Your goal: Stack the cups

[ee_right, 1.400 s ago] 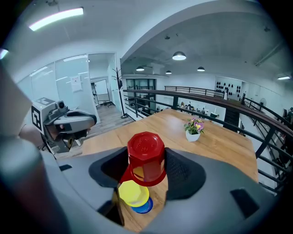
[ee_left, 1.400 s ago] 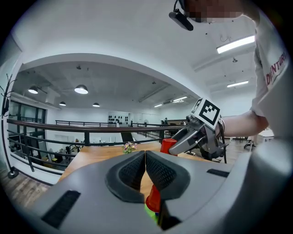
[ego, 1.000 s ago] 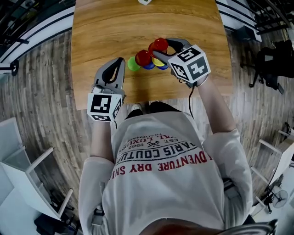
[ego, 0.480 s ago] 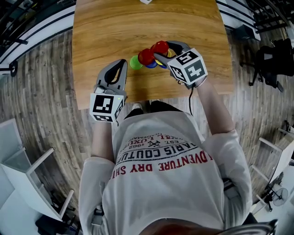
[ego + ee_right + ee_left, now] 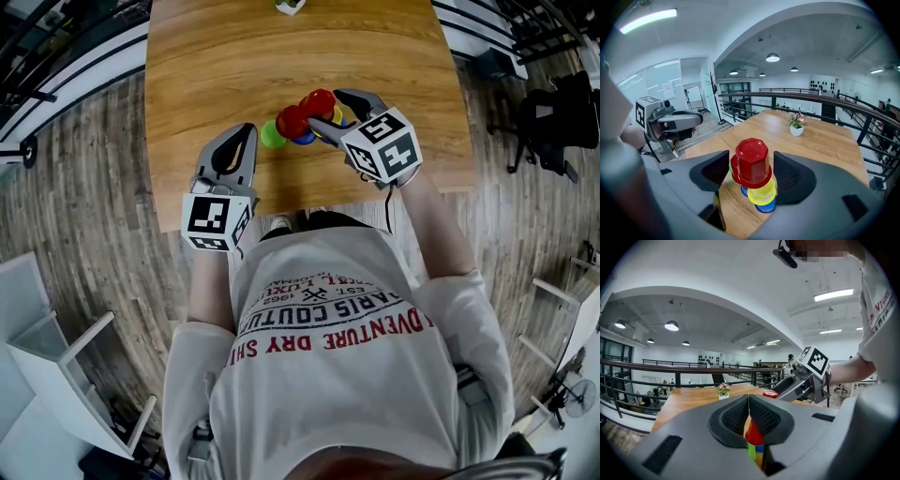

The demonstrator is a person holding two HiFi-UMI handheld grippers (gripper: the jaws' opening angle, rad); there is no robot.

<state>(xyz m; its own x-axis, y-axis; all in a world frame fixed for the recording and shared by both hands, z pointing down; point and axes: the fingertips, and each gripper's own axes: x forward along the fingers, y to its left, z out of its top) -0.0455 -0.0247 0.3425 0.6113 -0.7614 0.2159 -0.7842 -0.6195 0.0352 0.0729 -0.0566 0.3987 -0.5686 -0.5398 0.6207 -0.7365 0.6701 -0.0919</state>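
Upturned plastic cups stand in a cluster on the wooden table [image 5: 206, 66]. A red cup [image 5: 752, 161] tops a yellow cup [image 5: 762, 193] and a blue cup [image 5: 765, 206]. Beside that stack stands a second red cup [image 5: 292, 120] on blue, then a green cup [image 5: 273, 135]. My right gripper [image 5: 751, 169] is open around the top red cup; its jaws have just been opening and a gap shows on each side. My left gripper [image 5: 244, 129] is shut and empty, just left of the green cup.
A small white pot with flowers [image 5: 797, 123] stands at the table's far edge. The table's near edge runs just below both grippers in the head view. Railings and a wood floor surround the table.
The right gripper's jaws have spread wider around the top red cup, which stays on its stack. The left gripper has kept its place.
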